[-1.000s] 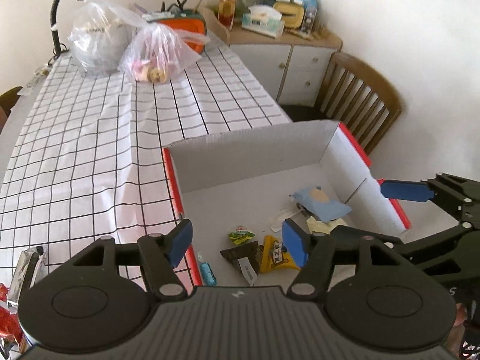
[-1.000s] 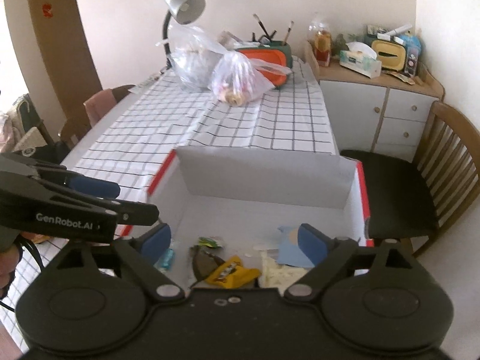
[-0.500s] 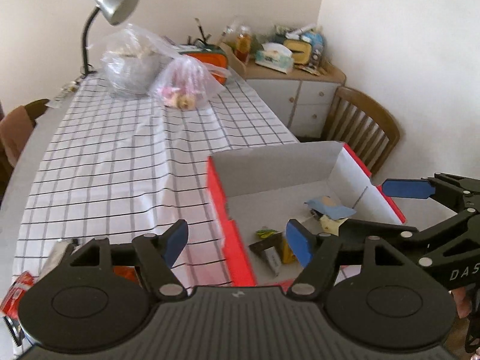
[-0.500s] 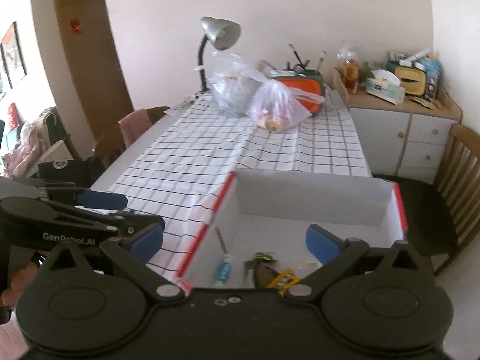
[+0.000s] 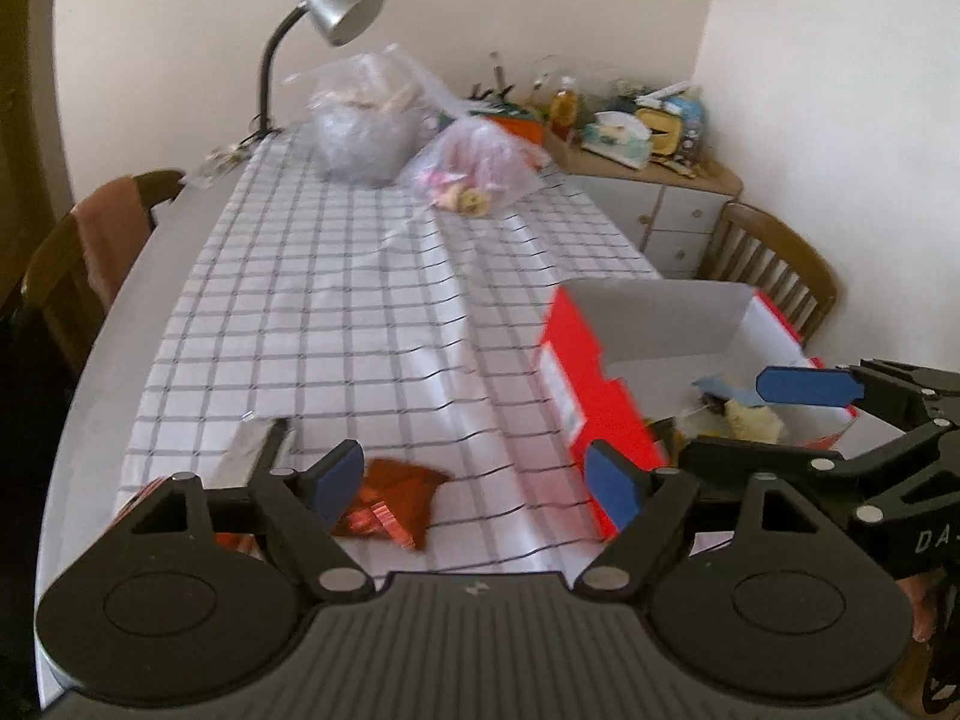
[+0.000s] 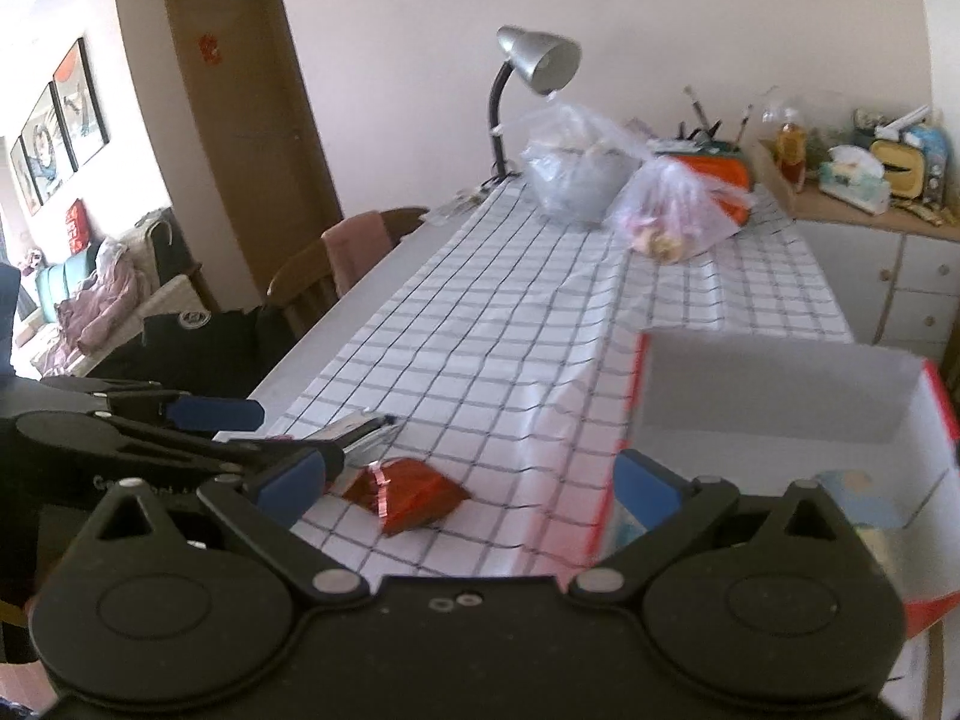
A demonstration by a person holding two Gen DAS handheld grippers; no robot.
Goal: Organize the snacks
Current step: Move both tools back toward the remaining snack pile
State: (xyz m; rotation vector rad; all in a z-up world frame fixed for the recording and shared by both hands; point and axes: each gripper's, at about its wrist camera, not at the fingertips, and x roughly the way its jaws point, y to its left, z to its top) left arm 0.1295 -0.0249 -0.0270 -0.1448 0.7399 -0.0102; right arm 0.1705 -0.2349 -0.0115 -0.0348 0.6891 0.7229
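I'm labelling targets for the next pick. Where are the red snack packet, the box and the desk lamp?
Red snack packet (image 6: 408, 495), right wrist view, middle of the foil.
Box (image 5: 570, 372), left wrist view, red outer side wall.
Desk lamp (image 6: 540, 60), right wrist view, silver shade.

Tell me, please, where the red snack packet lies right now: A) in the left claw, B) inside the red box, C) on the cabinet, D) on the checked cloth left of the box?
D: the red packet lies on the checked cloth, left of the box, with both claws open and empty.
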